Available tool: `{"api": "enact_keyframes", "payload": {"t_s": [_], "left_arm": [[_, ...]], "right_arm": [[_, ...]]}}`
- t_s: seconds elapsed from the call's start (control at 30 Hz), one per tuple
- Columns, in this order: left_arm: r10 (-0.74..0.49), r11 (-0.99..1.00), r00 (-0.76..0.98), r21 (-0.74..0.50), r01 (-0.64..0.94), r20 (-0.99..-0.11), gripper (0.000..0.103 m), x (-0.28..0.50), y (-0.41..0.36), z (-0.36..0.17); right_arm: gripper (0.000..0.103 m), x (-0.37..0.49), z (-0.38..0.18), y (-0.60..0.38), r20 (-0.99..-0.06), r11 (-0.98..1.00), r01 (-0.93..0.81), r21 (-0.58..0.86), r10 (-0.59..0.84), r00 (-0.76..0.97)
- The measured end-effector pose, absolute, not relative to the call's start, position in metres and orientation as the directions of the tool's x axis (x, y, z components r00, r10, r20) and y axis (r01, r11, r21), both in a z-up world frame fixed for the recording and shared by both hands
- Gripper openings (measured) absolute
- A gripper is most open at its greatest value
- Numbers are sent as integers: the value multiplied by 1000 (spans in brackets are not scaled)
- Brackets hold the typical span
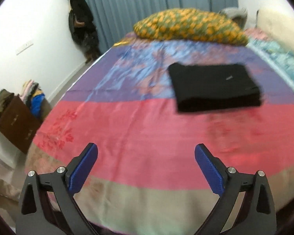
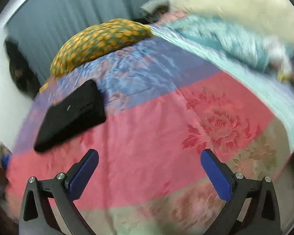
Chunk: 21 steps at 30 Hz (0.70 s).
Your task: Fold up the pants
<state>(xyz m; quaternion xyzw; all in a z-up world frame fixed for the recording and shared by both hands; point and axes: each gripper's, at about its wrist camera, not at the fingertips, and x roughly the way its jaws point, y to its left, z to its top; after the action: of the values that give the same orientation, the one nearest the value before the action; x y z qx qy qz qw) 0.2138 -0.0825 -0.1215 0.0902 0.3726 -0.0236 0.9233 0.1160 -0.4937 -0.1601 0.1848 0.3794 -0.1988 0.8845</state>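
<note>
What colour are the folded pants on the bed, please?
Plain black pants; the left wrist view shows them best.

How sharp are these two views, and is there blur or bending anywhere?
Left wrist view: fingers crisp, black folded pants slightly smeared, bed edge bowed by fisheye. Right wrist view: heavier motion blur, worst on the teal blanket; pants soft.

- Right gripper (image 2: 149, 157) held above striped bedspread (image 2: 147, 137), blue pads wide apart, nothing between them.
- Black pants (image 2: 72, 115), folded into compact rectangle, lie left of centre.
- Orange-patterned pillow (image 2: 102, 43) beyond pants.
- Frame motion-blurred.
</note>
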Motion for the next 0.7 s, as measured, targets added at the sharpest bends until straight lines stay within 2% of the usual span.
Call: {"api": "enact_keyframes", "payload": {"t_s": [0.07, 0.17, 0.3, 0.7], "left_arm": [[16, 989, 733, 118, 88, -680, 101, 190, -82, -117], [56, 992, 699, 116, 40, -713, 101, 166, -78, -125], [62, 984, 639, 153, 88, -766, 101, 131, -79, -142], [-5, 985, 643, 107, 136, -765, 101, 94, -73, -120]], "right_arm": [[103, 103, -153, -447, -734, 889, 441, 127, -215, 644], [103, 93, -158, -381, -752, 936, 347, 54, -190, 631], [103, 60, -172, -324, -768, 967, 249, -62, -205, 607], [103, 3, -148, -310, -744, 955, 282, -88, -251, 620]]}}
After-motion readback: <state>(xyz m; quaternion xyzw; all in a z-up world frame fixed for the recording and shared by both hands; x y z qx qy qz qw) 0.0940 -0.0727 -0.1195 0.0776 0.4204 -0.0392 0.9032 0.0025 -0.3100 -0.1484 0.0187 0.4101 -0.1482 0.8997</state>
